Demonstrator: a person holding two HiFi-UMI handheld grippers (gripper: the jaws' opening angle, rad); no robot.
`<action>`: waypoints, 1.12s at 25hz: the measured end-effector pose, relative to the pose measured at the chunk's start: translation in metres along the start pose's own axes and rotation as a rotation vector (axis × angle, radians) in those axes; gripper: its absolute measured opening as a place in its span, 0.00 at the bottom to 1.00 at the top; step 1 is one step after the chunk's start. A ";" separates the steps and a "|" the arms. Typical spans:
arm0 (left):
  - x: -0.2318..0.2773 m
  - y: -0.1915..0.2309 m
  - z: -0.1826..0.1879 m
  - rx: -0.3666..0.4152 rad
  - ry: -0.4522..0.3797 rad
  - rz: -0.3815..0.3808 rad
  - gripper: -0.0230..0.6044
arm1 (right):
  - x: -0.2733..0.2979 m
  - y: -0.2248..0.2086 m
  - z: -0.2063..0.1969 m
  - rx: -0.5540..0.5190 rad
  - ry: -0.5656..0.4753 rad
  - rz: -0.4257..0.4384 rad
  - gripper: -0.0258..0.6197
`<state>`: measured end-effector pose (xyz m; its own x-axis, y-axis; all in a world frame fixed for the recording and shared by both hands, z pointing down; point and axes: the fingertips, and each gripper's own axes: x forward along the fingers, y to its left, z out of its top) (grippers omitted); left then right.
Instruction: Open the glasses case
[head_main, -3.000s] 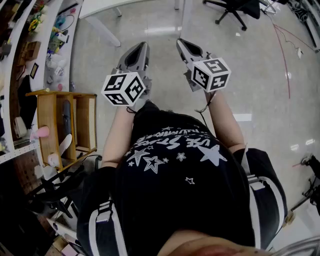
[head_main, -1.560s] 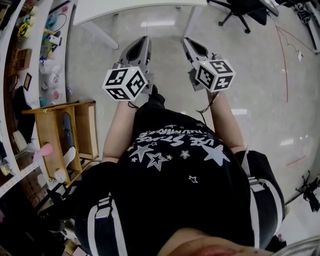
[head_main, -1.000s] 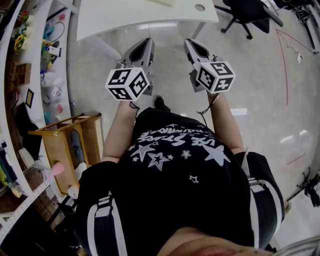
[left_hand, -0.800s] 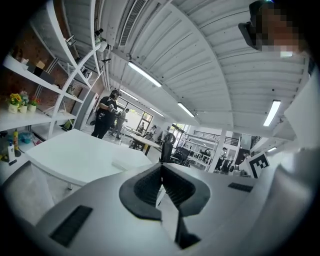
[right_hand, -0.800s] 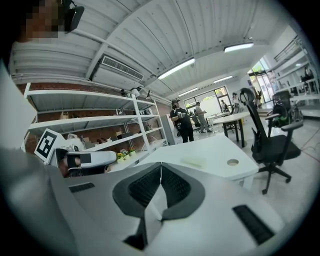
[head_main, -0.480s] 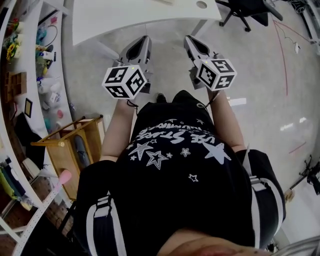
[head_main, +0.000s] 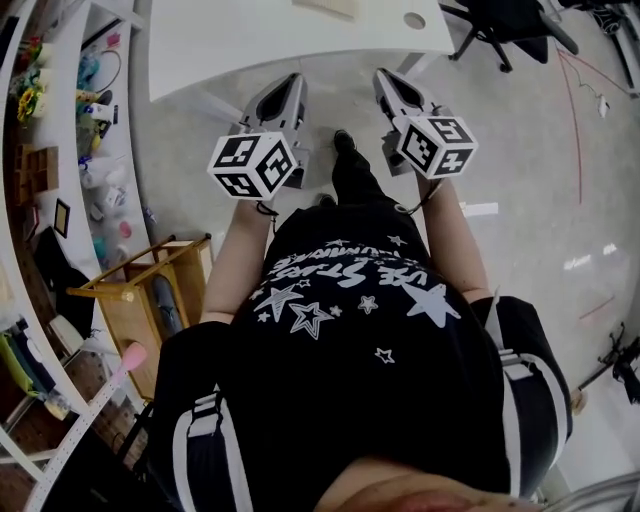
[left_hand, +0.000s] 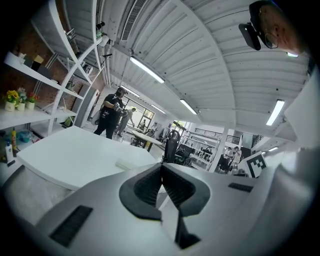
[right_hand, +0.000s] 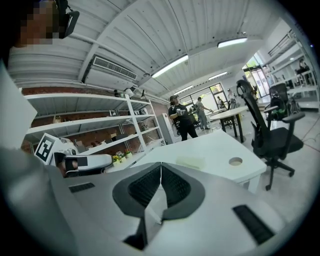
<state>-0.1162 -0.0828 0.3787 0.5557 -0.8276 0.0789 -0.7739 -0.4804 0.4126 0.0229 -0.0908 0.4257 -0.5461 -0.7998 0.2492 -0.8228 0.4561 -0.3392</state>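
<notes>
**Both grippers clenched, glasses case (right_hand: 190, 161) lying on the white table (head_main: 250, 40)**

In the upper middle of the head view, the left gripper (left_hand: 161, 167) and the right gripper (right_hand: 161, 166) are held side by side. Each has its jaws pressed together with nothing between them. The glasses case, pale and flat, lies on the white table at the top centre edge of that view, well apart from both grippers. A round cable hole (right_hand: 235, 161) sits near it to the right. A black office chair (right_hand: 272, 130) stands at the top right.
</notes>
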 end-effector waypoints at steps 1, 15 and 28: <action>0.005 0.004 0.001 0.003 0.003 0.005 0.06 | 0.008 -0.004 0.003 0.004 -0.002 0.003 0.05; 0.098 0.060 0.019 -0.013 0.024 0.064 0.06 | 0.111 -0.061 0.043 -0.013 0.042 0.039 0.05; 0.179 0.091 0.007 0.022 0.123 0.128 0.06 | 0.175 -0.125 0.050 -0.024 0.120 0.068 0.05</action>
<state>-0.0890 -0.2768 0.4242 0.4839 -0.8414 0.2406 -0.8467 -0.3805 0.3720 0.0384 -0.3073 0.4665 -0.6148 -0.7148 0.3334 -0.7857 0.5181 -0.3381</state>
